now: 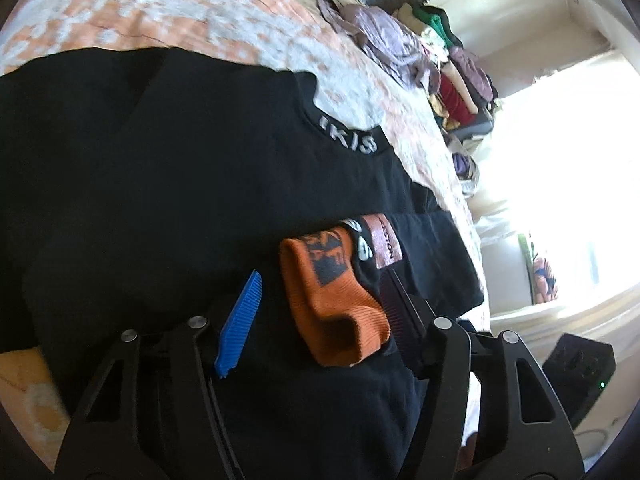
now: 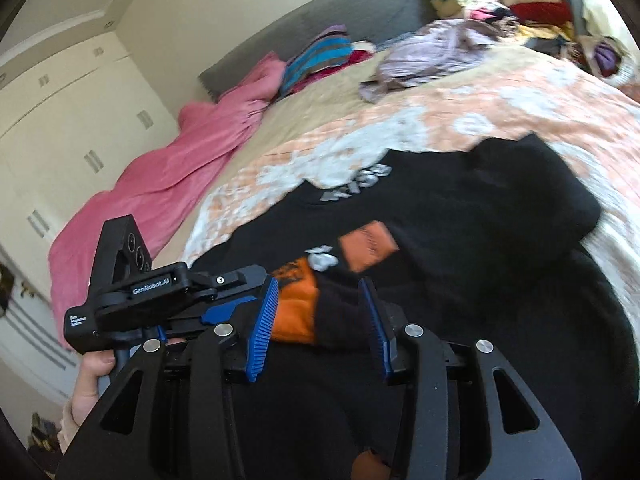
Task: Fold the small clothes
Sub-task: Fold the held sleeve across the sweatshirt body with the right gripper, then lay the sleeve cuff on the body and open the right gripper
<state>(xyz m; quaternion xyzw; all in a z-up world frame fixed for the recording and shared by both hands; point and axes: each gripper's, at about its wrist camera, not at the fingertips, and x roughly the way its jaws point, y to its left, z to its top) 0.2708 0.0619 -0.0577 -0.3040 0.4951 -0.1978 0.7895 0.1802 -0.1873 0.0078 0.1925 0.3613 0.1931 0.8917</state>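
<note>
Both tongs closing in on the small orange-and-black garment — the grasp comes before any fold.

The left tongs (image 1: pixel 320 312) stand spread around the orange-and-black garment (image 1: pixel 336 300), pads not visibly pressing; the right tongs (image 2: pixel 320 320) are likewise spread astride it, holding nothing. It lies bunched on a black shirt (image 1: pixel 160 160) laid flat on the bed (image 1: pixel 160 12), with a heap of clothes (image 2: pixel 500 12) far off. Next, I judge, each needs a firm pinch on an edge — without catching the shirt beneath.
</note>
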